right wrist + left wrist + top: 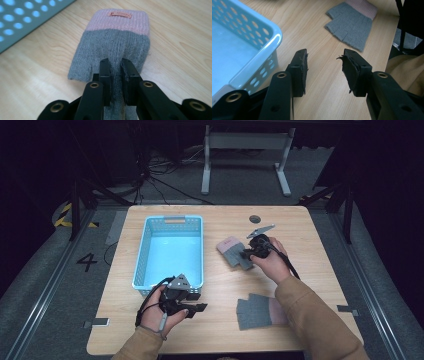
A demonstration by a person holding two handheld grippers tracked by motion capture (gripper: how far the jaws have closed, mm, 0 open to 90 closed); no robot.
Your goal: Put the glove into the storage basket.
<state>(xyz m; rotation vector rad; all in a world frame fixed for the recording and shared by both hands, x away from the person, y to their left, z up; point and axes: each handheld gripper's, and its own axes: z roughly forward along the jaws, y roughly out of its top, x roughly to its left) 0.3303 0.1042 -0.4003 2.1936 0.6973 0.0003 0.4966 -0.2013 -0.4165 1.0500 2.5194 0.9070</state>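
A: Which step is in hand?

B: Pick-up of the first glove (113, 42). The right gripper (116, 68) has its jaws pinched on a fold of the grey knit at the finger end; the pink cuff lies ahead of the jaws, flat on the table (310, 285). The glove does not appear lifted.

A: And the left gripper (324, 72)?

B: Jaws apart, holding nothing. It hovers just beside the near corner of the blue basket (259, 32). The second glove (350, 27) lies ahead of its jaws, apart from them.

A: What does the next move call for?

B: Probably a lift, then a carry sideways over the basket rim, with grip maintained. Limp knit can slip from a small pinch.
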